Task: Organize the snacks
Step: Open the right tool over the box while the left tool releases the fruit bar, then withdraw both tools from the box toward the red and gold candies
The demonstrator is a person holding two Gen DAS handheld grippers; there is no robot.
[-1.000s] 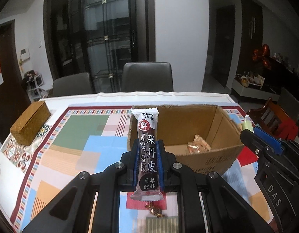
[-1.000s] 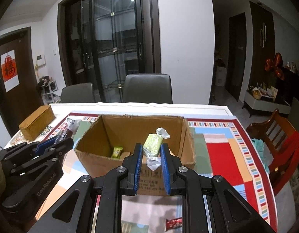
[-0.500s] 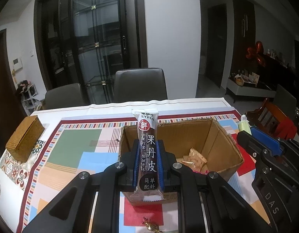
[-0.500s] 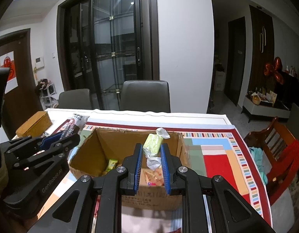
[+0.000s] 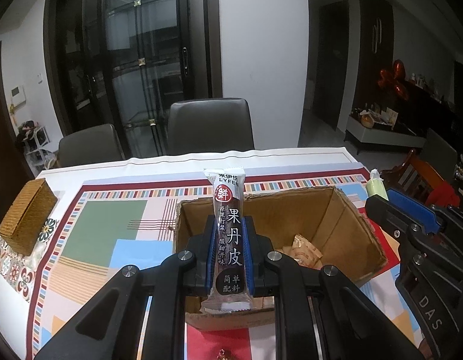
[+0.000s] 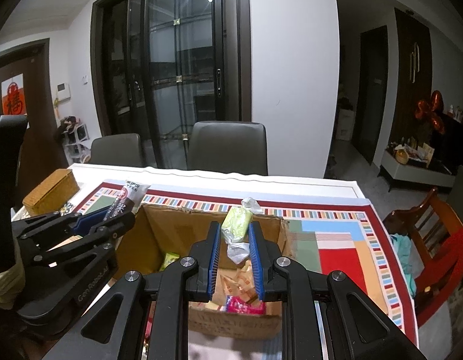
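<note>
An open cardboard box [image 5: 345, 225] [image 6: 177, 225] sits on the patterned tablecloth with several wrapped snacks [image 6: 245, 303] inside. My left gripper [image 5: 230, 225] is shut on a long dark fruit-leather bar [image 5: 230, 234], held upright over the box's near left part. My right gripper [image 6: 234, 231] is shut on a pale green wrapped candy [image 6: 236, 225] above the box's open top. Each gripper shows in the other's view: the right one [image 5: 390, 201] with the green candy [image 5: 374, 184], the left one [image 6: 111, 216] with the bar [image 6: 129, 195].
A woven box [image 5: 27, 216] stands at the table's far left. Two dark chairs [image 5: 209, 126] line the far side and a wooden chair with red cloth [image 6: 435, 240] stands at the right. A small wrapped candy [image 5: 222, 354] lies on the cloth in front of the box.
Both grippers have moved forward with their snacks, from short of the box to over its opening. The box looms larger and its contents have come into view.
</note>
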